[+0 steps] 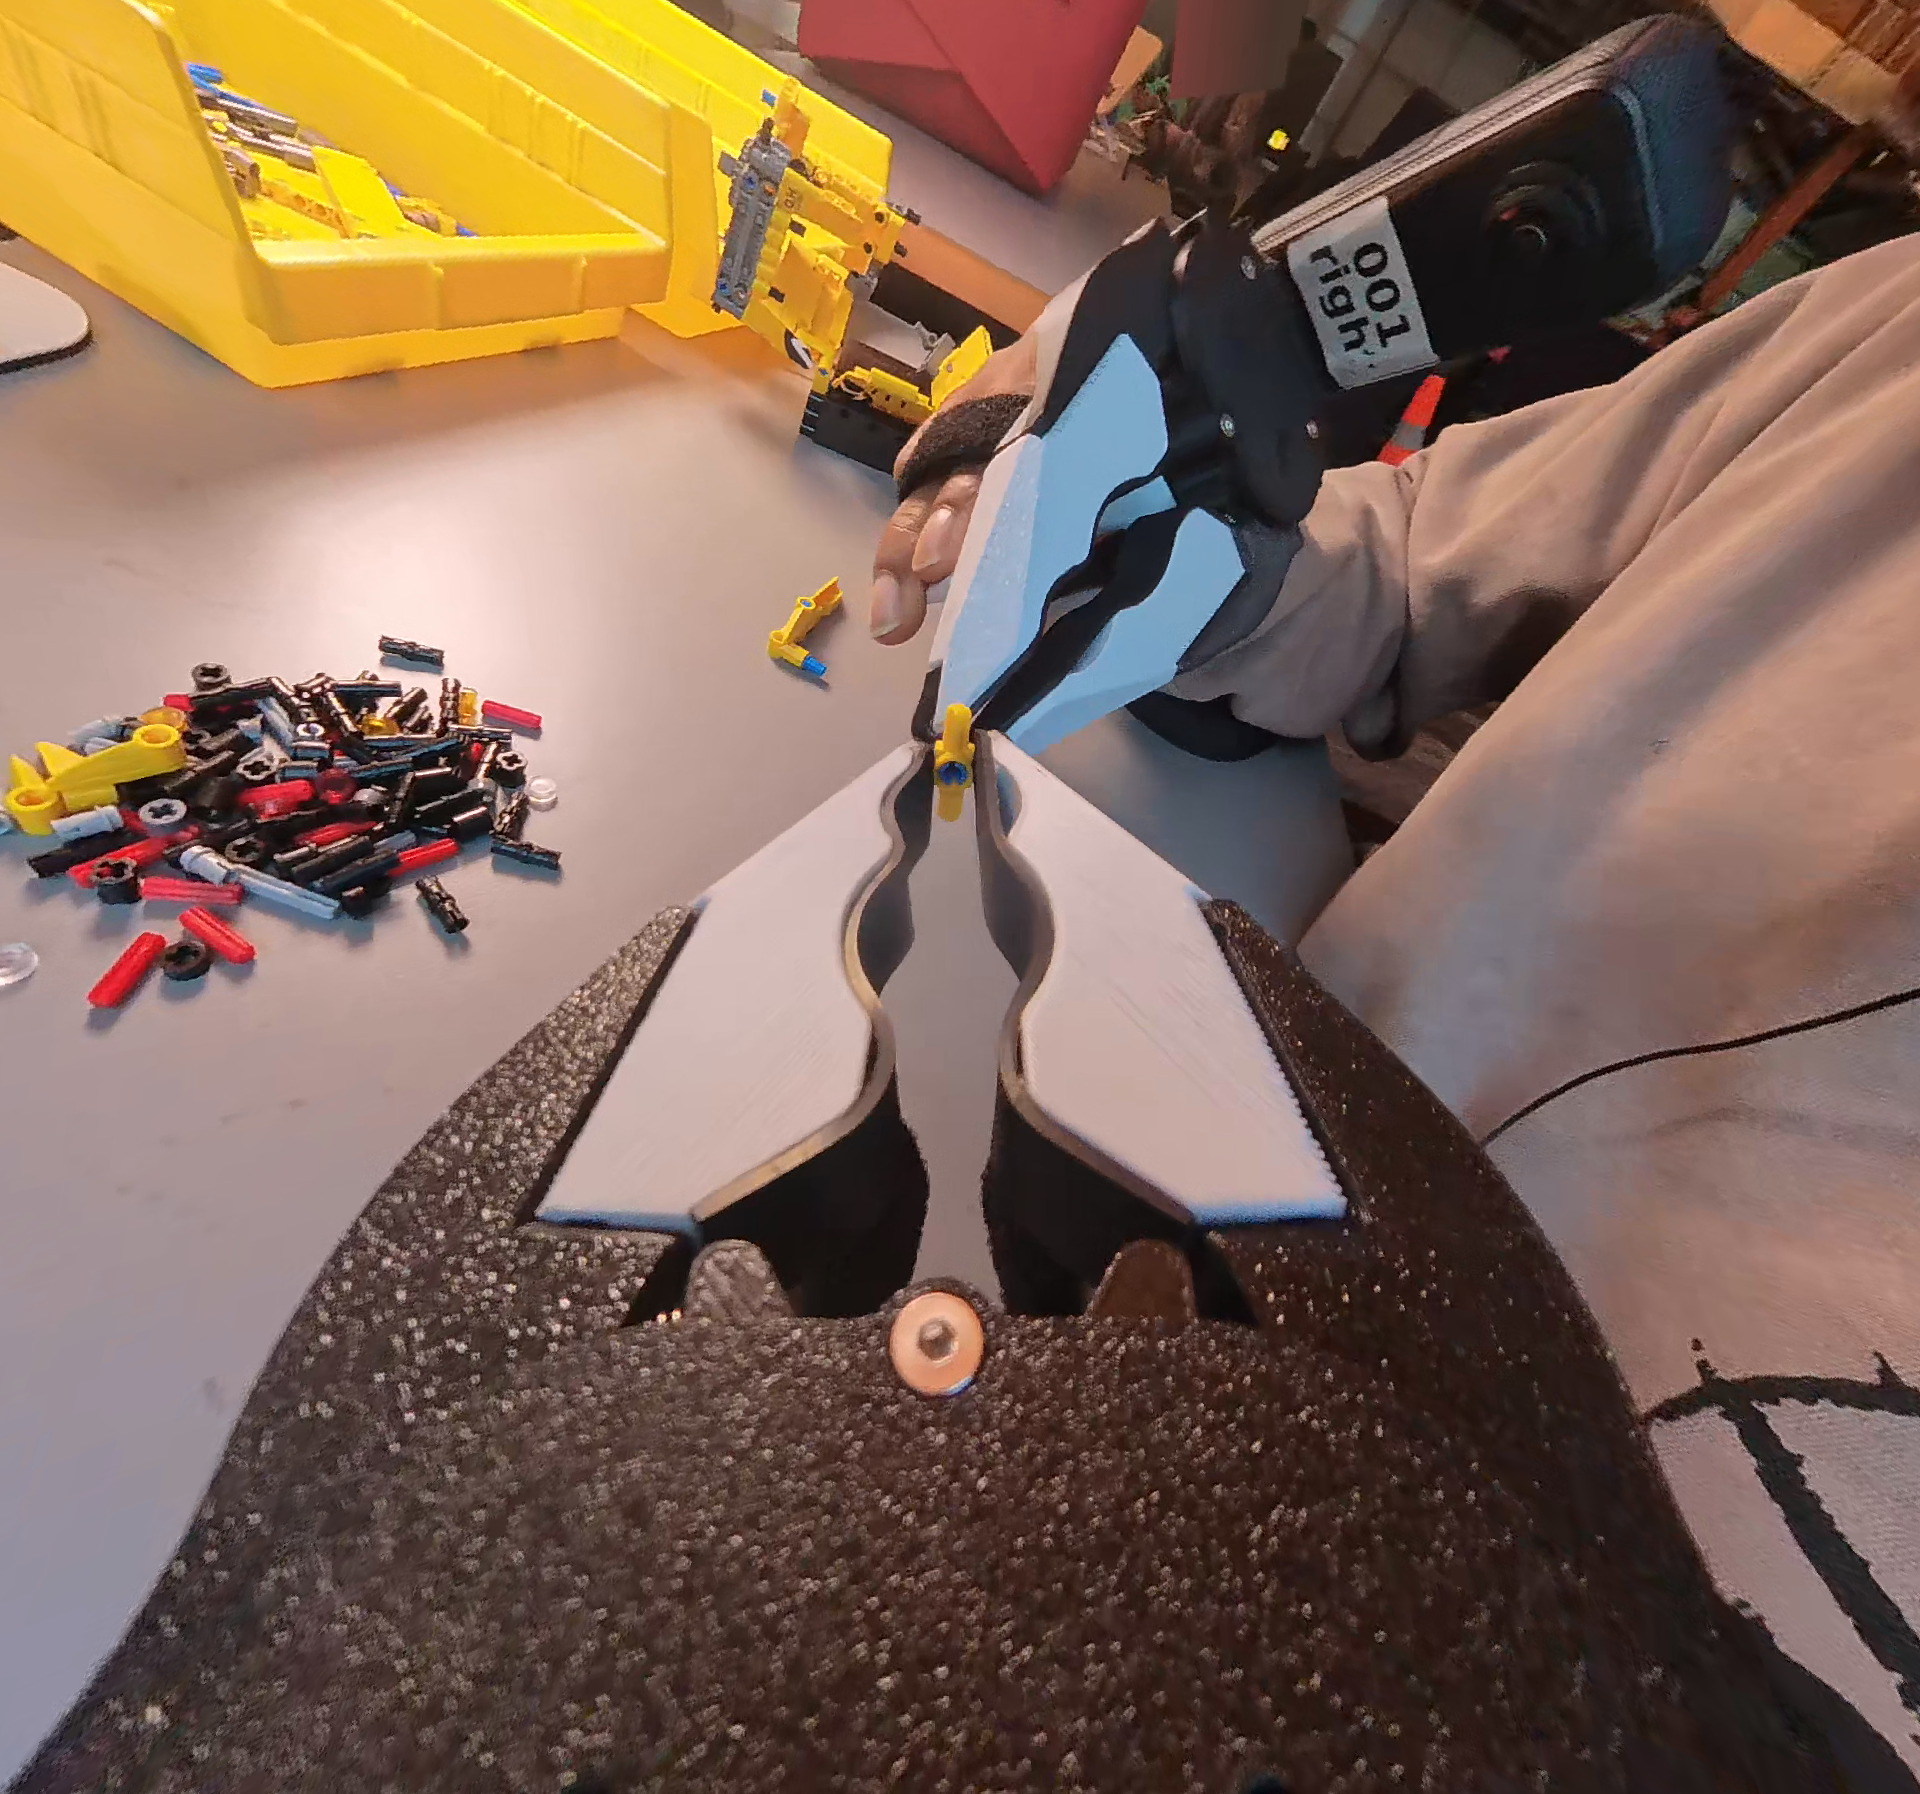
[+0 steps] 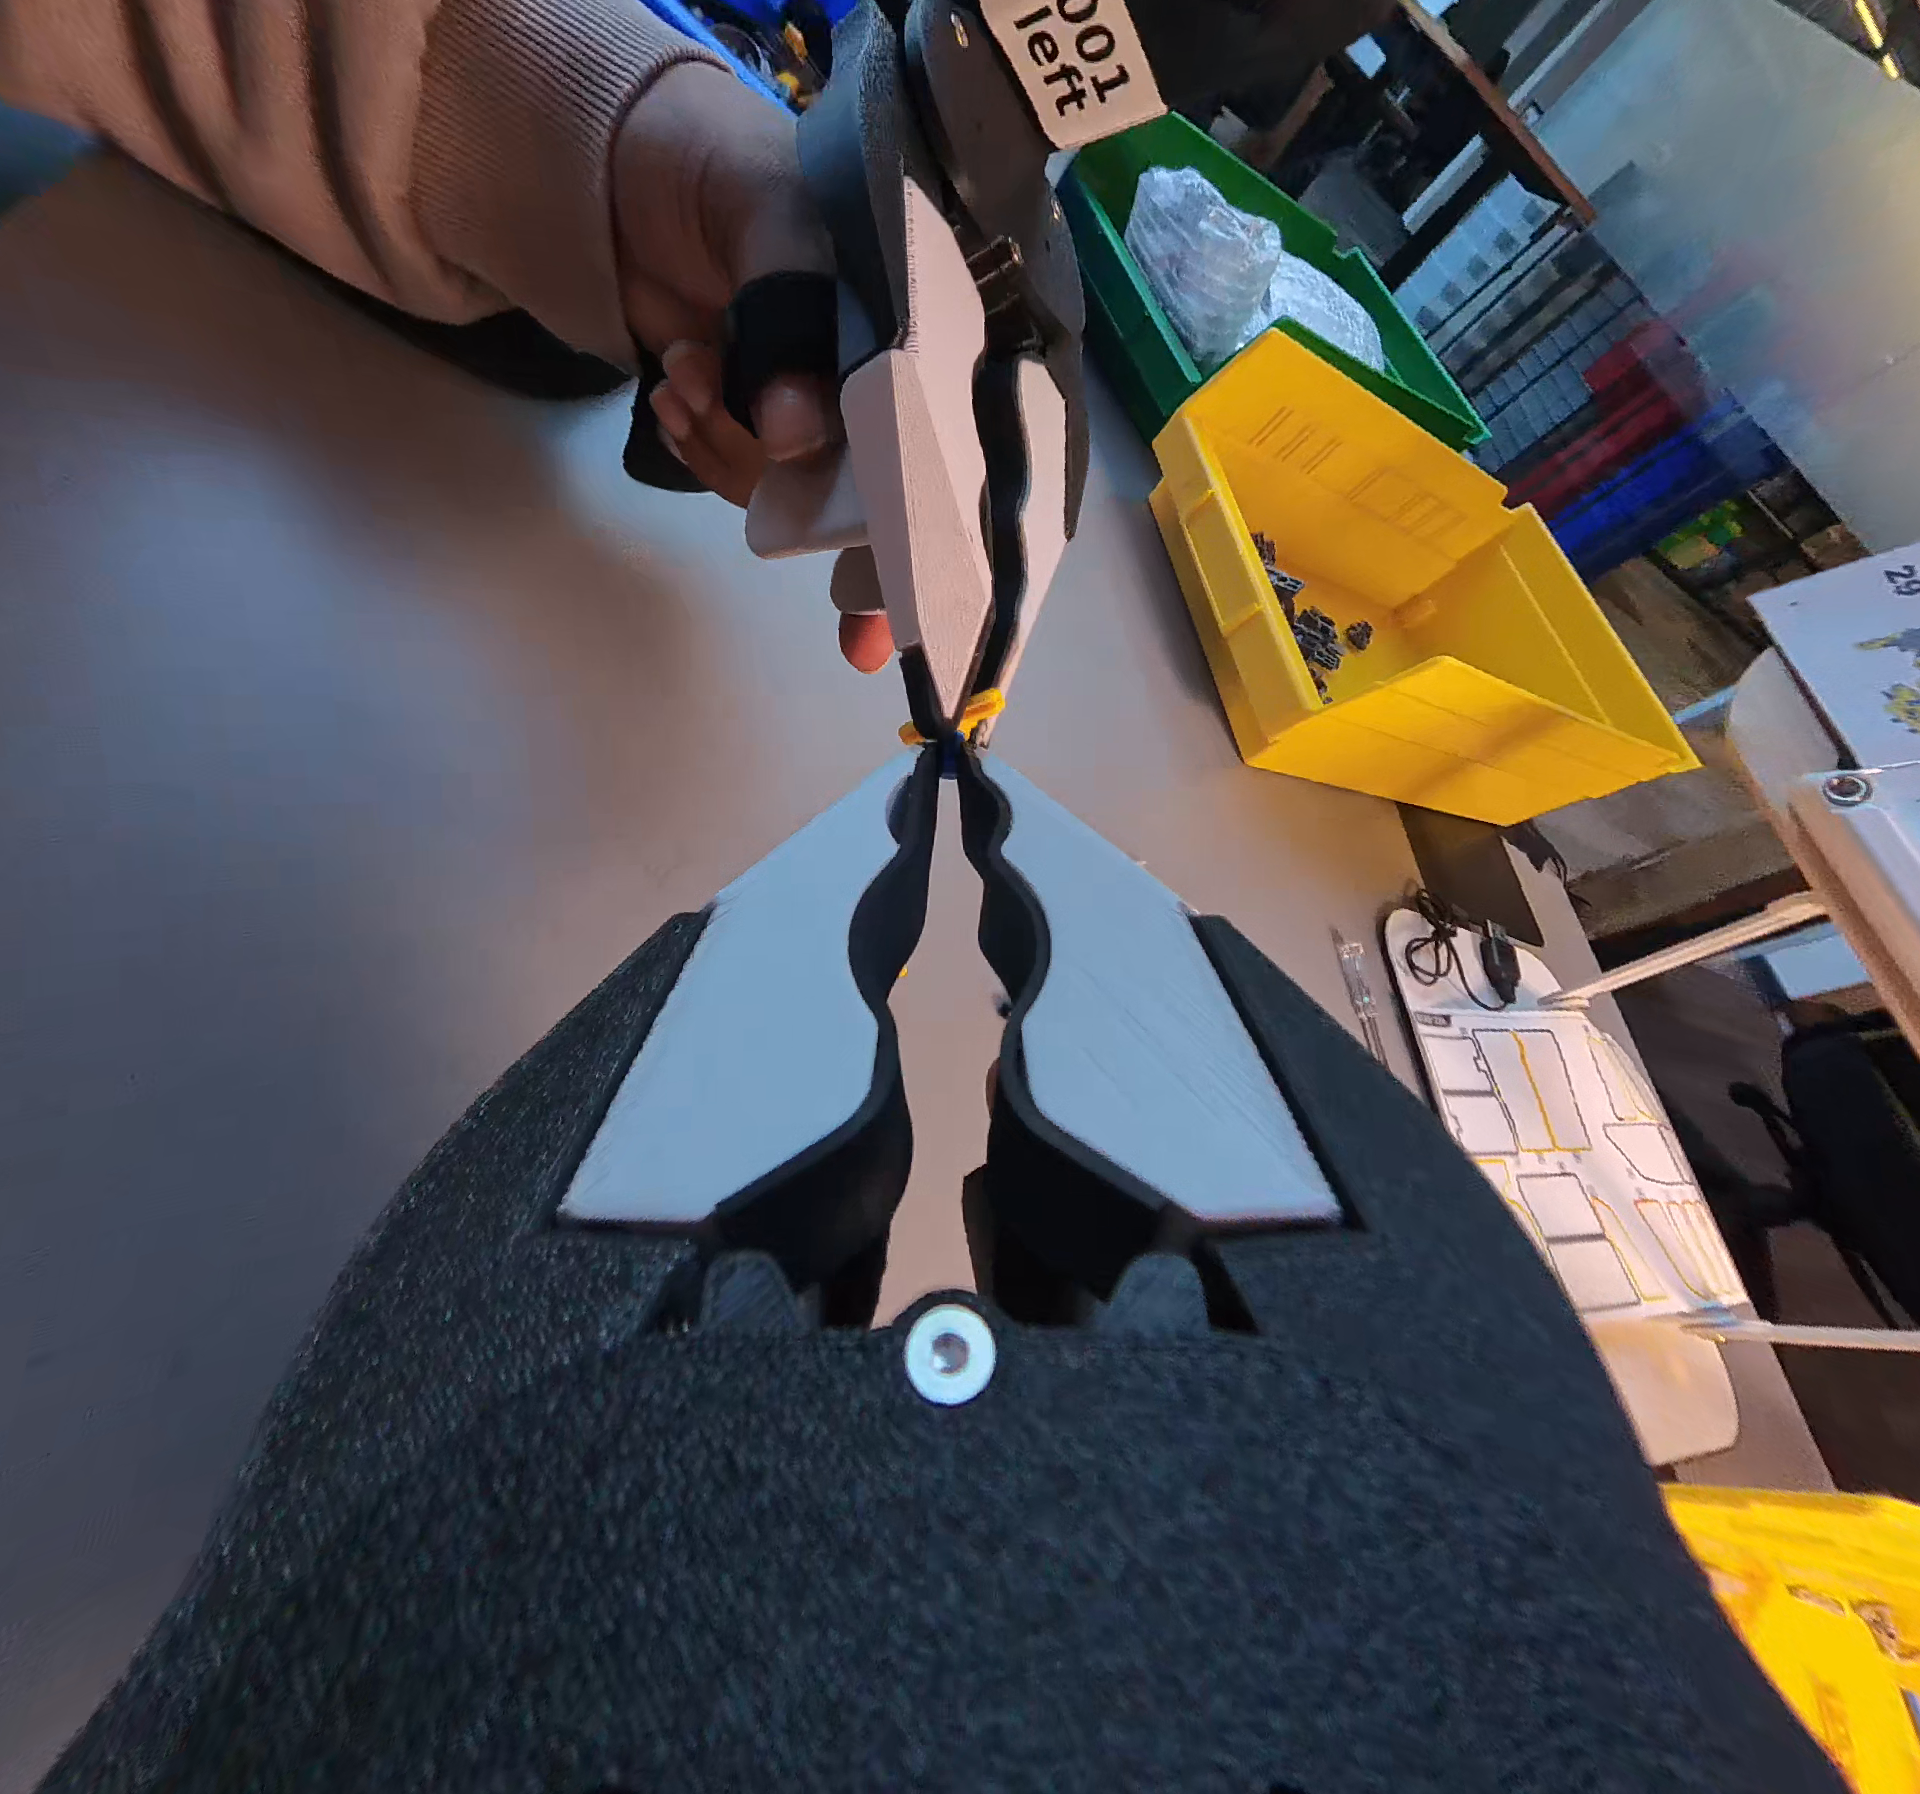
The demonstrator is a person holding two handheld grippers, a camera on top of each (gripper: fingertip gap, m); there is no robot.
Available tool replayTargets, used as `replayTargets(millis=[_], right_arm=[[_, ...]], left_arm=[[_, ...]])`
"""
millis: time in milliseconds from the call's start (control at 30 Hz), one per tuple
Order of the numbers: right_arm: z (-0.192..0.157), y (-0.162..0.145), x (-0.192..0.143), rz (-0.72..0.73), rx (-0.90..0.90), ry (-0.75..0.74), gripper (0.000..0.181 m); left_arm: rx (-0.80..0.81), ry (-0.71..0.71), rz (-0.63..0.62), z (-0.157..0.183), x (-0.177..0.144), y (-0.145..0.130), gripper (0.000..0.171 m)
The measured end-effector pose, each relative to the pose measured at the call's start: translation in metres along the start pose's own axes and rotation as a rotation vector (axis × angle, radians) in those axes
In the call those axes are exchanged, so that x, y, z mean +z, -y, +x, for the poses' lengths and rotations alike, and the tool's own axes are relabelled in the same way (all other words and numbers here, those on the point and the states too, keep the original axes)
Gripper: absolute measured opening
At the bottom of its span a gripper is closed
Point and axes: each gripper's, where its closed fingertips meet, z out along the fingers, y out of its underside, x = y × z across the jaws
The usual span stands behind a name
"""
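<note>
We hold the two tools tip to tip above the grey bench (image 1: 499, 518), and between them sits one small yellow connector piece (image 1: 952, 759) with a blue pin through it. The left tool (image 1: 951, 757) is closed on the yellow body. The right tool (image 2: 943, 752) is also nearly shut at its tips, and they meet the same piece from the opposite side, apparently at the blue pin, though the exact contact is too small for us to tell. Held this way, clear of the bench, the piece can be pressed on from both ends at once — our reading, not something seen.

The fingers are pale, ridged printed plastic with wavy black inner liners, set in grainy black housings.

To the left lies a loose pile of small pins and axles (image 1: 281, 799) — black, red, grey, some yellow — spread flat within reach. A second yellow connector (image 1: 802, 630) lies alone nearer the tools. Behind stand a yellow parts bin (image 1: 436, 290) and a partly built yellow model (image 1: 800, 248). In the right wrist view we see another yellow bin (image 2: 1403, 601), a green bin (image 2: 1143, 331) and a printed sheet (image 2: 1558, 1152).
</note>
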Motion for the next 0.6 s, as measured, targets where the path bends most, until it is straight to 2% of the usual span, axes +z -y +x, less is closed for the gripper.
replayTargets(millis=[267,300,333,400,433,467,533,567,600], right_arm=[[-0.002,0.013,-0.011,0.070,0.018,0.057,0.000],[-0.001,0.013,-0.013,0.072,0.023,0.058,0.000],[0.005,0.008,-0.019,0.059,0.020,0.040,0.000],[0.024,0.001,-0.039,0.083,0.098,0.004,0.000],[0.027,-0.003,-0.041,0.061,0.077,-0.014,0.000],[0.025,-0.003,-0.037,0.052,0.061,-0.008,0.001],[0.016,-0.001,-0.027,0.063,0.072,0.030,0.001],[0.013,-0.002,-0.024,0.062,0.082,0.046,0.001],[0.011,-0.001,-0.023,0.076,0.106,0.058,0.001]], left_arm=[[0.003,-0.070,0.019,0.012,-0.005,0.008,0.006],[0.000,-0.055,0.021,0.009,-0.008,0.008,0.000],[0.000,0.023,0.063,-0.008,-0.023,0.014,0.000],[-0.025,0.061,0.140,-0.022,-0.055,0.028,0.000],[0.021,0.087,0.110,-0.023,-0.053,0.024,0.000],[0.034,0.054,0.110,-0.017,-0.044,0.024,0.000],[-0.017,-0.028,0.097,-0.006,-0.027,0.019,0.000],[-0.013,-0.026,0.094,-0.005,-0.022,0.017,0.005],[-0.001,-0.022,0.094,-0.003,-0.018,0.016,0.017]])
